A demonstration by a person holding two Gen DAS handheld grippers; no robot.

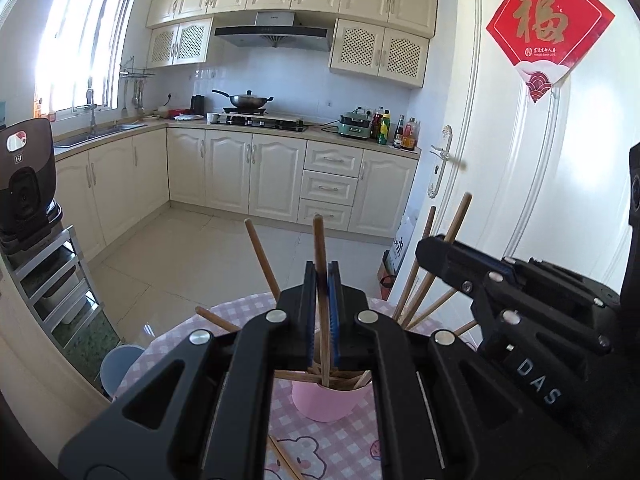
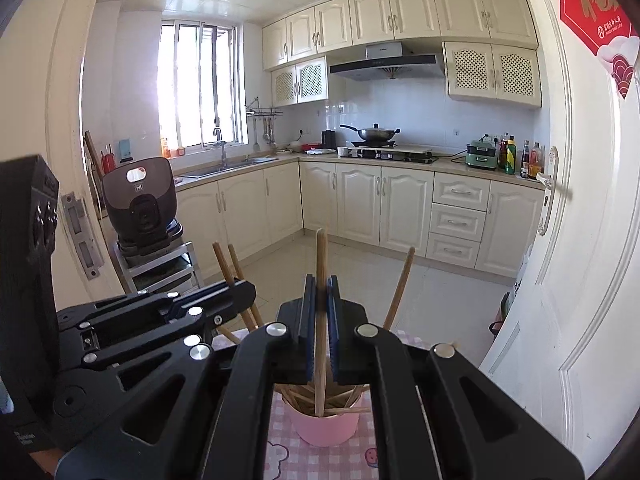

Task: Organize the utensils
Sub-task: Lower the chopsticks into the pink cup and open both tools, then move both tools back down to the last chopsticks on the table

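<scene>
A pink cup [image 1: 324, 402] [image 2: 326, 426] stands on the pink checked tablecloth [image 1: 340, 448] [image 2: 344, 460] with several wooden chopsticks leaning out of it. My left gripper [image 1: 322, 292] is shut on one upright chopstick [image 1: 319, 240] whose lower end reaches into the cup. My right gripper [image 2: 322, 300] is shut on another upright chopstick [image 2: 321, 256], its lower end also inside the cup. Both grippers hang just above the cup, side by side. The right gripper [image 1: 426, 250] shows at the right of the left wrist view, the left gripper [image 2: 246, 292] at the left of the right wrist view.
Loose chopsticks [image 1: 286, 460] lie on the cloth in front of the cup. A grey-blue stool [image 1: 120, 364] stands left of the table, beside a rice cooker [image 1: 24, 184] on a metal rack. A white door [image 1: 520, 160] is close on the right.
</scene>
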